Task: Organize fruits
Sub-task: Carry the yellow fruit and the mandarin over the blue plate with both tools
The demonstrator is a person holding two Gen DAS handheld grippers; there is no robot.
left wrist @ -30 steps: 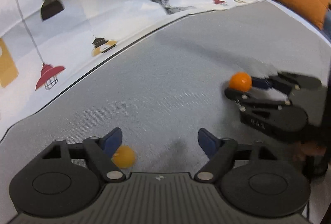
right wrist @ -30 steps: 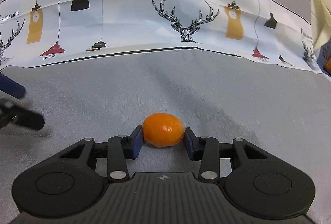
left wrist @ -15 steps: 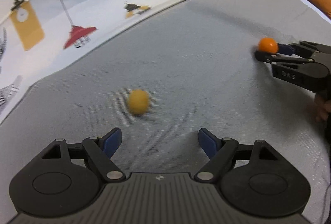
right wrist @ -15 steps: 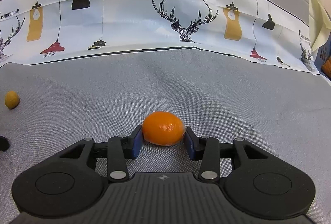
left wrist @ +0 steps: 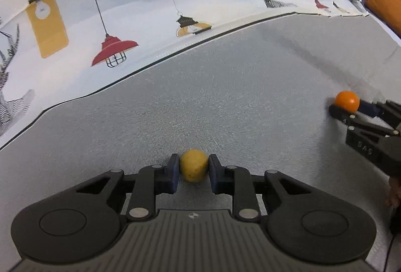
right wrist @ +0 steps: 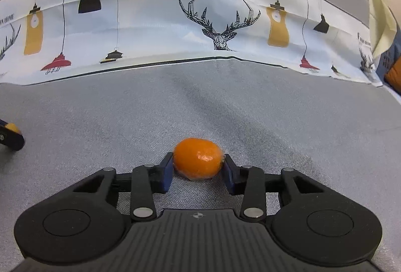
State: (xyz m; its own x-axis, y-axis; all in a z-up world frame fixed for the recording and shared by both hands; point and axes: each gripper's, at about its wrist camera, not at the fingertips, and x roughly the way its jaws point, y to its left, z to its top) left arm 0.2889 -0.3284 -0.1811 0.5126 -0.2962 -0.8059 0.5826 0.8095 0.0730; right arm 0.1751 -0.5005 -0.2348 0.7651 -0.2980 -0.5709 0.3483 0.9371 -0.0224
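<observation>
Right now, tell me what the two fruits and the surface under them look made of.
Orange fruit: glossy, faintly dimpled peel with a highlight, real or plastic unclear. Yellow fruit: matte, slightly rough skin, no shine. Grey surface: woven fabric, visible weave and soft creases.

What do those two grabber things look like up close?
Both are matte black plastic. The left gripper and right gripper each have two thin jointed fingers with silver rivets, tipped with dark blue pads. Behind the fingers sit two big round discs and a ribbed grey plate with a small round mark. Seen sideways, the right gripper has pale letters on its body. No cables or sleeves show.
</observation>
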